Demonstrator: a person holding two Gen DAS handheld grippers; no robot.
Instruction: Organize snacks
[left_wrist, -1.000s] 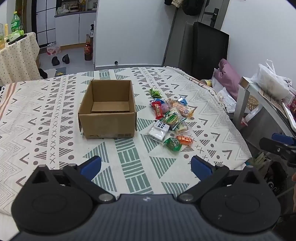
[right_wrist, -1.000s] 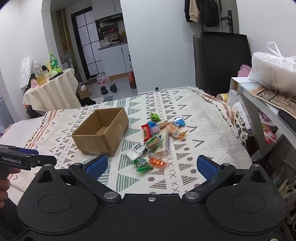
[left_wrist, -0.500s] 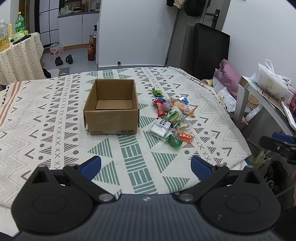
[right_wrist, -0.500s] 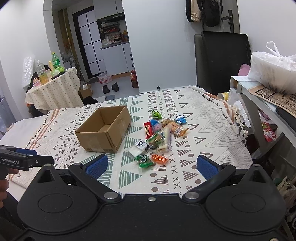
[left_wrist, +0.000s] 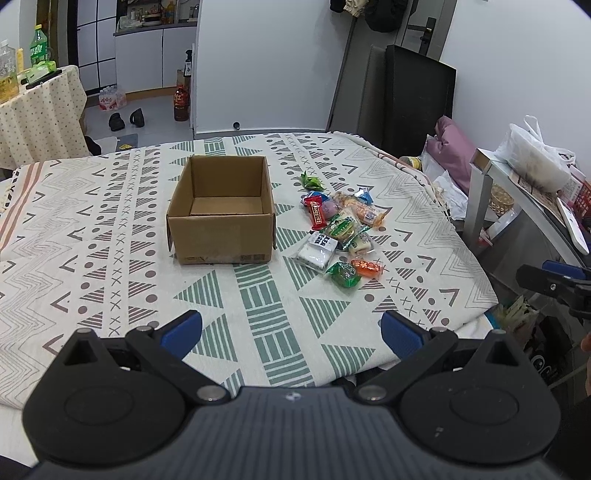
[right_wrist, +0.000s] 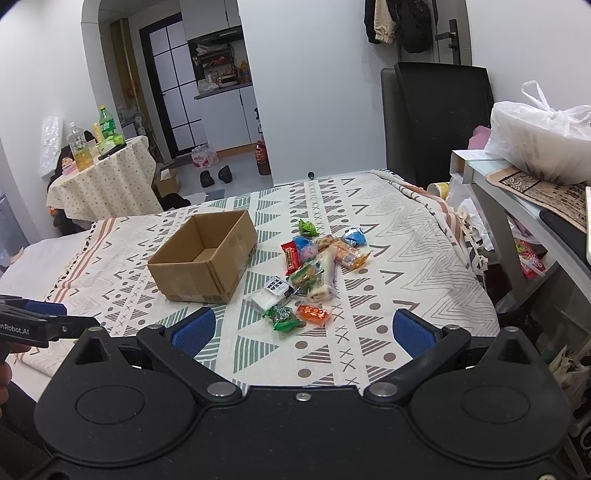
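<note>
On tablecloth | snacks strung front-to-back beside box | both jaws wide, empty

I count one open cardboard box, and beside it roughly a dozen wrapped snacks in one cluster; overlaps keep me from an exact tally.

Left gripper: matte black body, blue finger pads, silver pivot screws. Right gripper: same build, ribbed centre housing.
</note>
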